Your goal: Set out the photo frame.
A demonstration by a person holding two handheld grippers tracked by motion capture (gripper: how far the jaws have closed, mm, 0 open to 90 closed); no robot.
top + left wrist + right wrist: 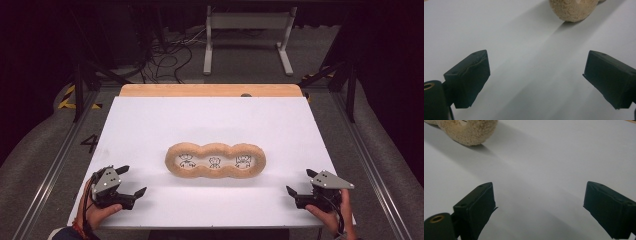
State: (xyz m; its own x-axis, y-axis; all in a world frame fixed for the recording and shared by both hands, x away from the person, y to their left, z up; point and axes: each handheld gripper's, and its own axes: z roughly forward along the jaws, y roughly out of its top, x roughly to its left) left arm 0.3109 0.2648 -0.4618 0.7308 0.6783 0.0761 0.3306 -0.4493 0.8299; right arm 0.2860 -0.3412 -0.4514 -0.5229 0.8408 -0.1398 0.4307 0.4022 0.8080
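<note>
A tan fuzzy ring-shaped piece (215,160) with three joined loops lies in the middle of the white table top (215,125); small black drawings show inside each loop. My left gripper (132,181) rests at the front left, open, with nothing between its jaws. My right gripper (300,181) rests at the front right, also open and empty. In the left gripper view one fuzzy end (573,9) sits ahead of the open jaws (536,75). In the right gripper view the other fuzzy end (467,131) lies at the upper left, beyond the open jaws (539,205).
A wooden strip (210,90) runs along the table's far edge. Beyond it stand a white metal frame (247,37) and loose cables (165,57) on the floor. Metal rails (55,160) flank the table on both sides.
</note>
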